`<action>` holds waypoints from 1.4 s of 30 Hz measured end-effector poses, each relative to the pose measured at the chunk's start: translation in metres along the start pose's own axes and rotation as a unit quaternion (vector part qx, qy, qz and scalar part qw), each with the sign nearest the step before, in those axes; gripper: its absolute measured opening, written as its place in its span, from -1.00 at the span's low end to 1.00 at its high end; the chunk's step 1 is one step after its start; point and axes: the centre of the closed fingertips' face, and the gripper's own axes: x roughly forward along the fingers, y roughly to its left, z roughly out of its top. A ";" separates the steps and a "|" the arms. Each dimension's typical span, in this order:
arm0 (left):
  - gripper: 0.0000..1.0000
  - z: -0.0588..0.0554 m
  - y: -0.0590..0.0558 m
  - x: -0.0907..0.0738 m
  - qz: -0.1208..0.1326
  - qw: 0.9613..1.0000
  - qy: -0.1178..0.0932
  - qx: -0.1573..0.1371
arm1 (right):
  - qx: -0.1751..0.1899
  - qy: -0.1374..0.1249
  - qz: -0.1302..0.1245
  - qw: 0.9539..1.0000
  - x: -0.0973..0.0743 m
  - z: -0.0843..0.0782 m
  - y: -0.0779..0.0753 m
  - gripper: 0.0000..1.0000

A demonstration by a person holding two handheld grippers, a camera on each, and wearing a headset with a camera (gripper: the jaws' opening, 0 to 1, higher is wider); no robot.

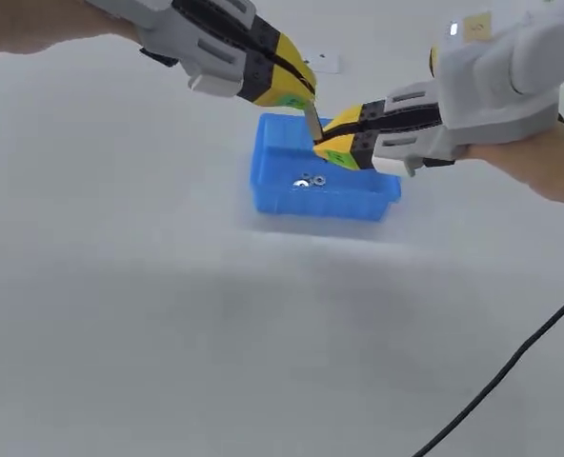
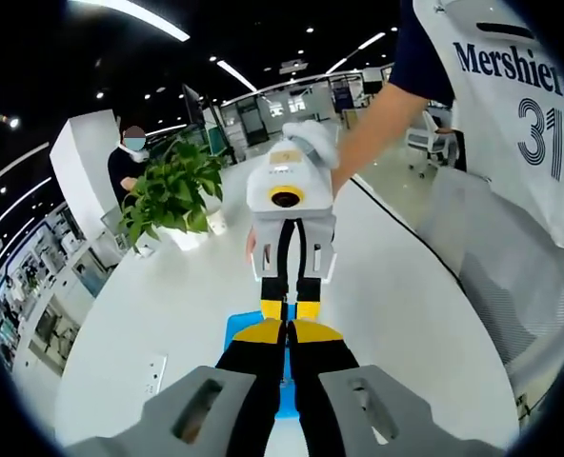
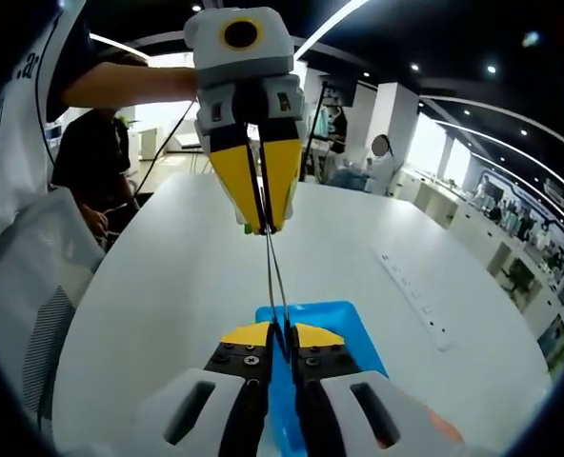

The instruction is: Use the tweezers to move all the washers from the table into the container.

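Several small, round metal washers (image 1: 309, 181) lie in a loose cluster inside the blue plastic container (image 1: 320, 205), a shallow rectangular bin directly below both sets of my fingers. My left gripper (image 1: 306, 98) has its yellow-tipped fingers closed on the upper end of the thin, flat steel tweezers (image 1: 312, 119). My right gripper (image 1: 322, 143) pinches their lower end, so the two tips almost meet above the bin. The smooth, pale counter (image 1: 168, 314) spreads beneath, with a black cable (image 1: 511, 367) well away from my right fingers.
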 end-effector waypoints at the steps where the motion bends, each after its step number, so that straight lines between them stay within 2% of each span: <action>1: -0.90 0.003 -0.004 -0.001 -0.001 1.000 0.000 0.004 | -0.002 0.001 0.001 1.000 -0.003 0.001 0.004 -0.84; 5: -0.90 0.009 -0.018 -0.002 -0.004 1.000 -0.002 0.010 | -0.013 0.013 0.005 1.000 -0.012 0.004 0.020 -0.84; 8: -0.90 0.009 -0.029 0.001 -0.006 1.000 -0.007 0.004 | -0.015 0.024 0.007 1.000 -0.018 -0.001 0.031 -0.85; 14: -0.90 -0.007 -0.056 0.014 -0.011 1.000 -0.004 -0.012 | -0.010 0.059 0.013 0.998 -0.024 -0.020 0.056 -0.85; 18: -0.90 -0.013 -0.065 0.020 -0.006 1.000 -0.011 -0.020 | -0.004 0.074 0.017 0.997 -0.023 -0.030 0.070 -0.85; 23: -0.90 -0.032 -0.072 0.028 0.004 0.999 -0.004 -0.034 | -0.009 0.100 0.020 0.995 -0.017 -0.044 0.077 -0.85; 28: -0.90 -0.053 -0.081 0.039 0.001 0.999 0.005 -0.051 | -0.013 0.128 0.031 0.991 -0.008 -0.062 0.084 -0.85; 32: -0.90 -0.071 -0.087 0.047 -0.003 0.997 0.004 -0.083 | -0.013 0.148 0.039 0.988 0.000 -0.078 0.088 -0.85; 34: -0.90 -0.079 -0.090 0.051 -0.004 0.996 0.009 -0.088 | -0.010 0.155 0.043 0.987 0.003 -0.084 0.089 -0.85; 38: -0.90 -0.090 -0.092 0.058 -0.004 0.994 0.011 -0.107 | -0.012 0.174 0.044 0.984 0.006 -0.094 0.089 -0.85; 42: -0.90 -0.099 -0.093 0.063 -0.004 0.994 0.024 -0.111 | -0.007 0.185 0.043 0.982 0.008 -0.101 0.088 -0.85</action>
